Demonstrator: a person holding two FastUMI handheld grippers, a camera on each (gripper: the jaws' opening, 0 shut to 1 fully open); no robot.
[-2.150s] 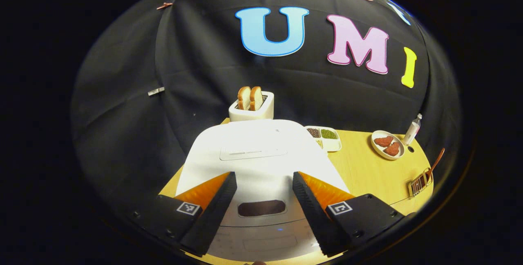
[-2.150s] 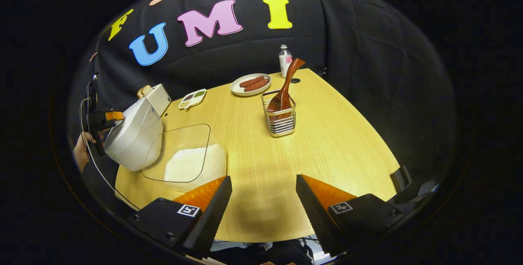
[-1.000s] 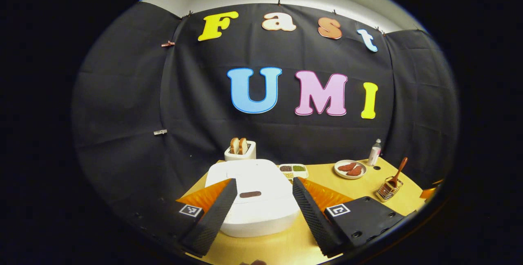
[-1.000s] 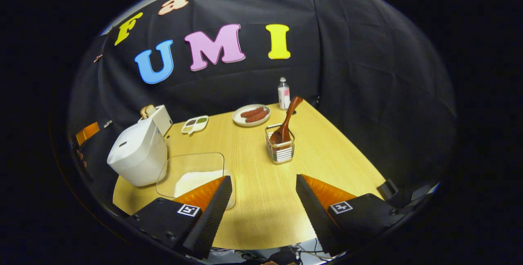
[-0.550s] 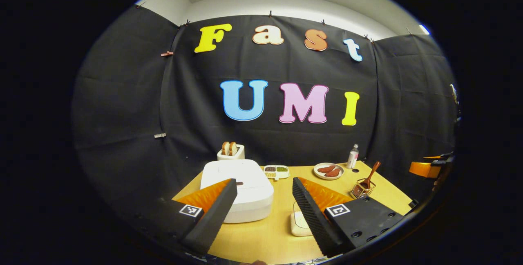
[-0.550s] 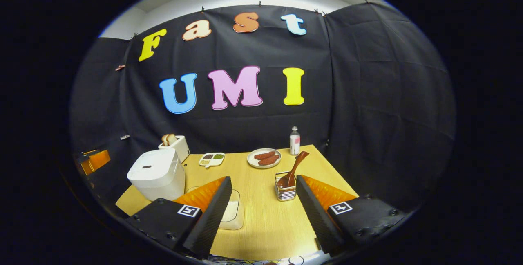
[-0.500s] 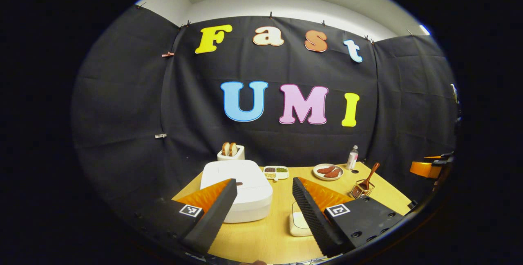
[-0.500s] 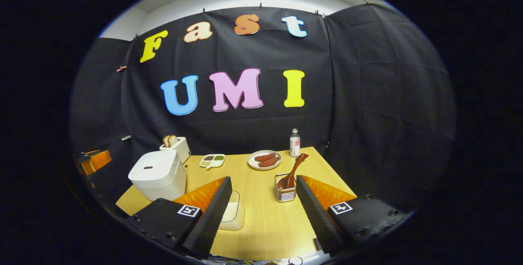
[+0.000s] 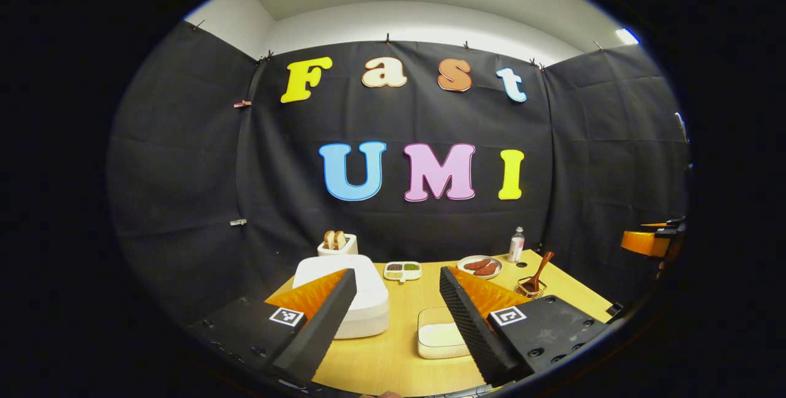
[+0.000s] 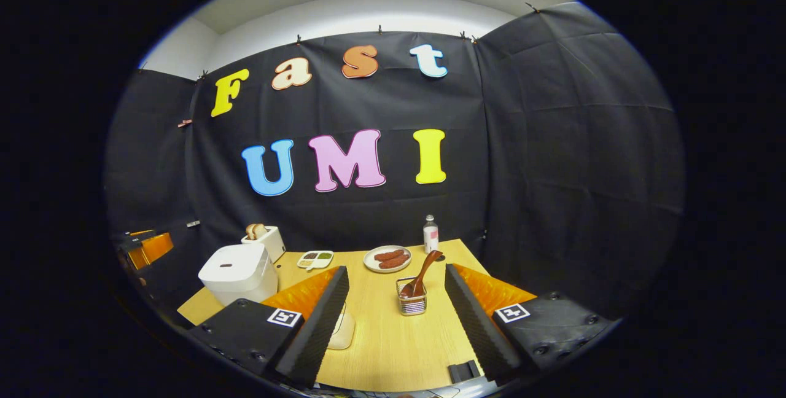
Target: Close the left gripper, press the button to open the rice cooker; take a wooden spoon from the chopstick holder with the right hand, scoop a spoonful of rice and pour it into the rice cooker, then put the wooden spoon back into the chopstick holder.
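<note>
— Black cloth hangs behind the wooden table (image 10: 393, 336). Where do things stand on it?

— From my right gripper view, the rice cooker (image 10: 238, 274) sits at the table's left end with its lid down. The chopstick holder (image 10: 412, 304) stands near the middle, and the wooden spoon (image 10: 419, 275) leans in it, handle up. The tray of rice (image 9: 439, 339) lies just right of the cooker in my left gripper view.

— And your tools?

— Both wide apart and empty. My left gripper (image 9: 393, 318) is held back from the table, well short of the cooker; my right gripper (image 10: 393, 318) is likewise back, with the holder between its fingers farther off.

— So how much is done?

— Judging by how things lie, either nothing or everything. With the lid shut and the spoon in the holder, I cannot tell whether rice has gone in. If it's the start, I must first close the left gripper and press the button, then fetch the spoon, scoop, pour, and return it.
</note>
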